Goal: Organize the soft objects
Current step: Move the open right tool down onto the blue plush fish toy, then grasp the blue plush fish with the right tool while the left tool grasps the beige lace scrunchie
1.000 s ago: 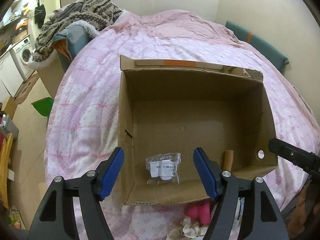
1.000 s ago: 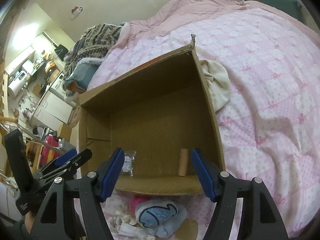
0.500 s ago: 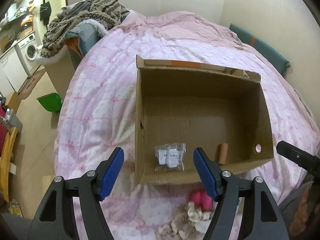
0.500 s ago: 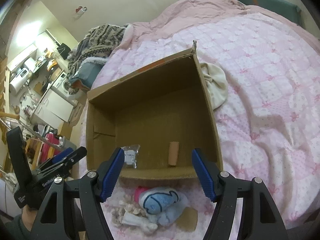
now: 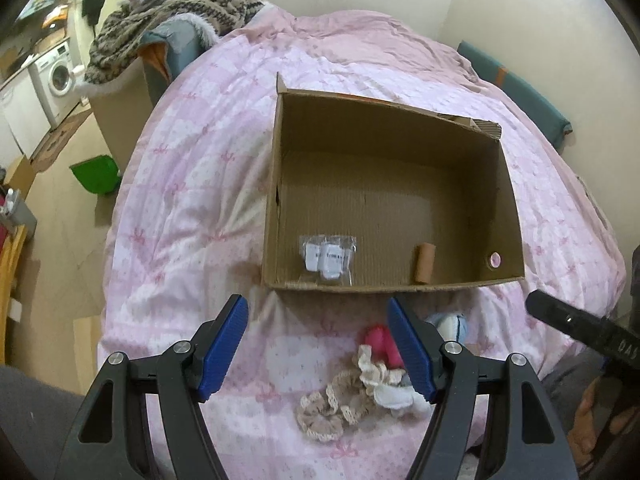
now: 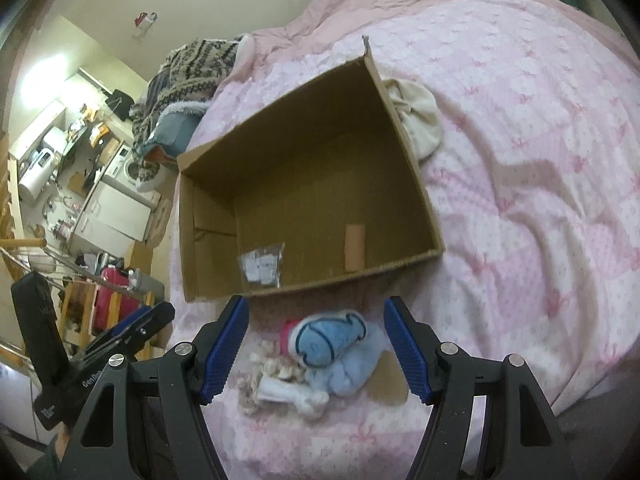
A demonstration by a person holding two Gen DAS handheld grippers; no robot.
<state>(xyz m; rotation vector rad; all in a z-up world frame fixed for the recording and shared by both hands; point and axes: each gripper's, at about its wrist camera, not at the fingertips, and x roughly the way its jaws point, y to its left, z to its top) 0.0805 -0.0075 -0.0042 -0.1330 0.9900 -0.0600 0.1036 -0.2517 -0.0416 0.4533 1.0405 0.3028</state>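
Note:
An open cardboard box sits on the pink quilt. Inside it lie a clear packet and a brown cardboard tube. In front of the box lies a small heap of soft things: a blue and white plush, a pink piece, beige lace scrunchies and a white bone-shaped toy. My left gripper hangs open above the quilt, left of the heap. My right gripper is open over the plush, holding nothing.
A cream cloth lies by the box's right wall. A pile of knitted clothes sits at the bed's far left corner. A green bin and a washing machine stand on the floor to the left.
Both grippers have drawn back from the box toward the near edge of the bed, so the heap of soft things now shows in full beneath them. Both stay open.

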